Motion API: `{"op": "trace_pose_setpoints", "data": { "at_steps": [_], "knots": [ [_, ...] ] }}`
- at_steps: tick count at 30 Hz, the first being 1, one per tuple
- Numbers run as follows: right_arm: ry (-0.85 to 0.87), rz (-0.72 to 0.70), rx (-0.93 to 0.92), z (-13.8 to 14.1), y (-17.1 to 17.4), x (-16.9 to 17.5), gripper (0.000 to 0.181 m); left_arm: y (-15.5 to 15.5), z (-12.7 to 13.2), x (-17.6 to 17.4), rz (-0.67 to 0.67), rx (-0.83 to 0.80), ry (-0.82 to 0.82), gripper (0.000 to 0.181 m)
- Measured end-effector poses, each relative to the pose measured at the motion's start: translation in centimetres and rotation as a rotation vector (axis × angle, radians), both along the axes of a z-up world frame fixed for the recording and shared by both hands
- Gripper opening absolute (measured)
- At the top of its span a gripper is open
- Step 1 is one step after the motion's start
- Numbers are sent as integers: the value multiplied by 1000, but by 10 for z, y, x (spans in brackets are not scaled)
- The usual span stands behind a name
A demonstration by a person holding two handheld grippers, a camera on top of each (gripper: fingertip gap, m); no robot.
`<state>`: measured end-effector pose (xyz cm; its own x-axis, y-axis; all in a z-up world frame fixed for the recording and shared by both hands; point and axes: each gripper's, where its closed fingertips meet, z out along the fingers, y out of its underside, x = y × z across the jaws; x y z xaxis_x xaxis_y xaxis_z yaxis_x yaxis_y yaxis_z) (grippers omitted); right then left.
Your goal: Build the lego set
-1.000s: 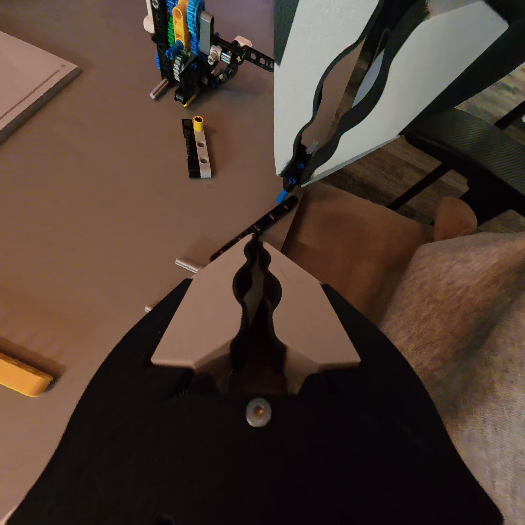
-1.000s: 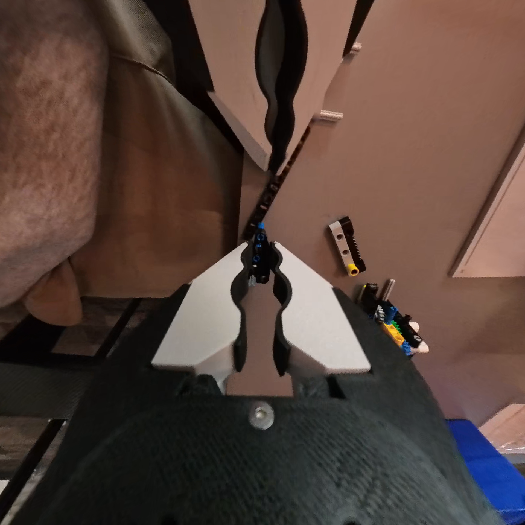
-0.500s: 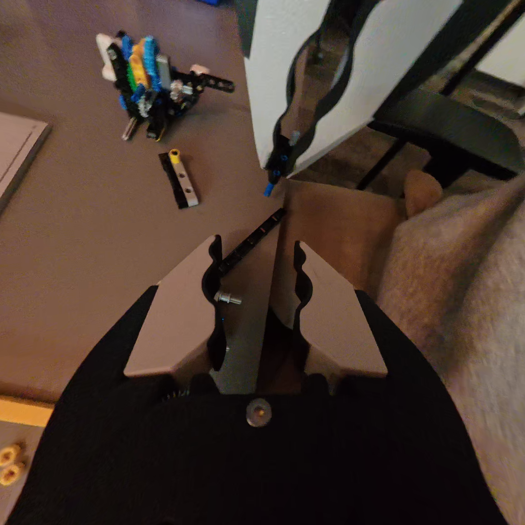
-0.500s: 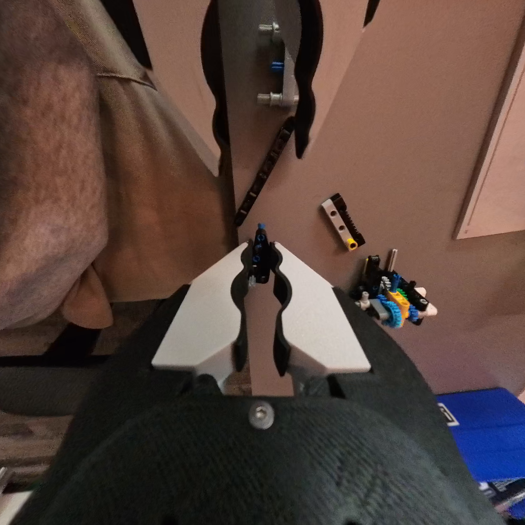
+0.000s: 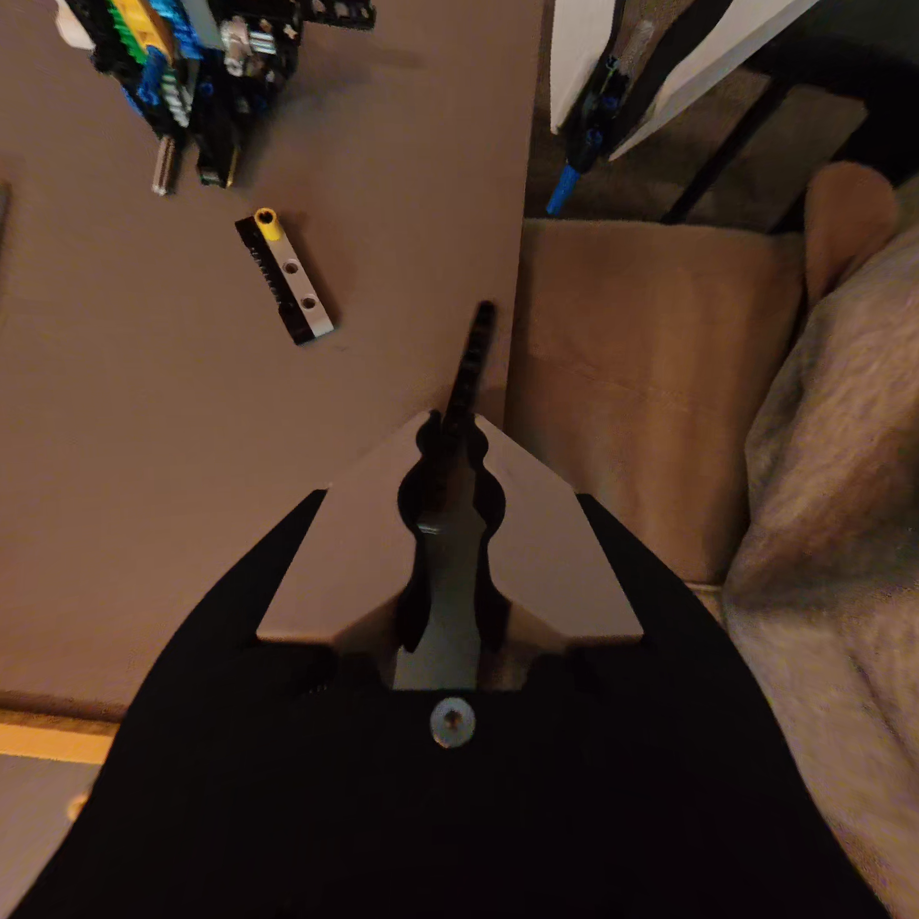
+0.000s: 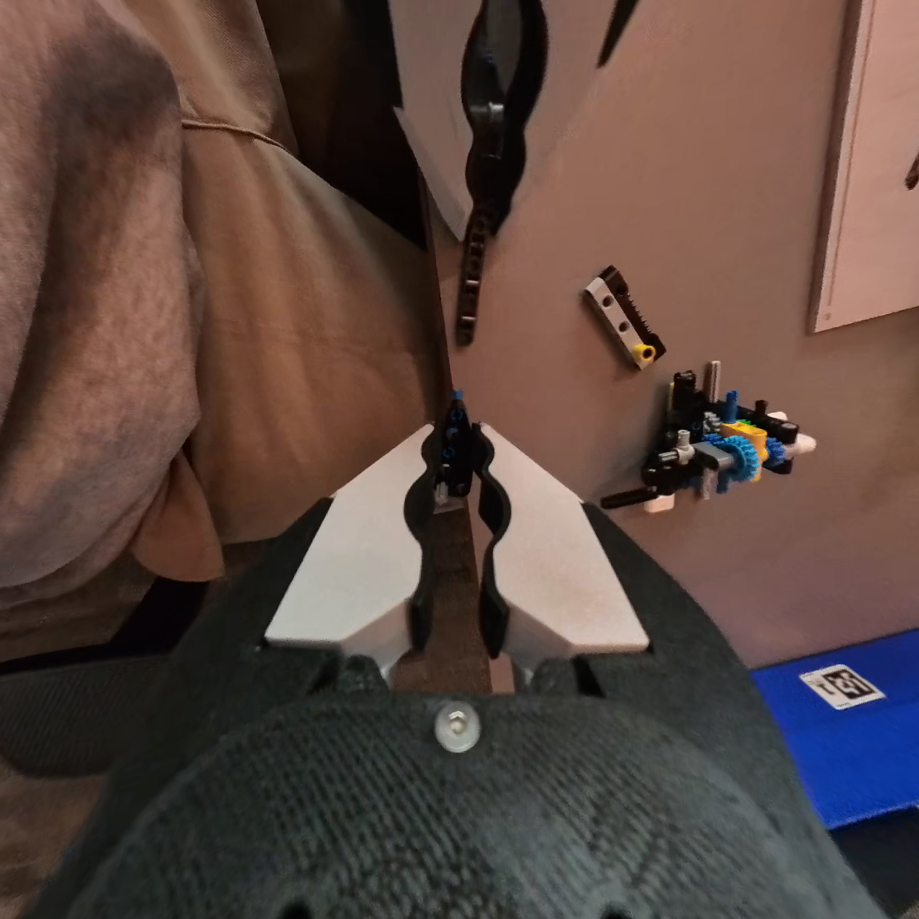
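Black beam [image 5: 471, 363] pinched in the left gripper [image 5: 455, 422], pointing to twelve o'clock; right gripper [image 6: 455, 432] clamps a small black piece with blue pins [image 6: 455, 442]. Mating step, I'd say: pins must line up with beam holes.

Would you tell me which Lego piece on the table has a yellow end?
The short grey-and-black toothed Lego block, lying loose; the long black holed beam has none.

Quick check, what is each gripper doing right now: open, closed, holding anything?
Left gripper: jaws closed on the long black beam.
Right gripper: jaws closed on a small black piece with blue pins.
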<state>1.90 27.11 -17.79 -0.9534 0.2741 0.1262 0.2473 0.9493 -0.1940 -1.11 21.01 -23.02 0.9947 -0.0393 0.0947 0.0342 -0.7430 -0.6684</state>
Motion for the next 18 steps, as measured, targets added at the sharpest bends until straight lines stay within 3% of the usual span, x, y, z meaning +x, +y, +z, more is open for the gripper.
{"op": "trace_pose_setpoints", "data": {
  "at_steps": [5, 12, 18],
  "knots": [
    [1, 17, -32, -2, 2, -3, 11, 2, 1, 8, 170, 107, -49, 8],
    [-46, 189, -22, -5, -18, -19, 10, 3, 0, 16, 72, 83, -22, 9],
    [-72, 267, 105, -21, -24, -20, 11, 4, 1, 17, 26, 105, -62, 9]
  ]
}}
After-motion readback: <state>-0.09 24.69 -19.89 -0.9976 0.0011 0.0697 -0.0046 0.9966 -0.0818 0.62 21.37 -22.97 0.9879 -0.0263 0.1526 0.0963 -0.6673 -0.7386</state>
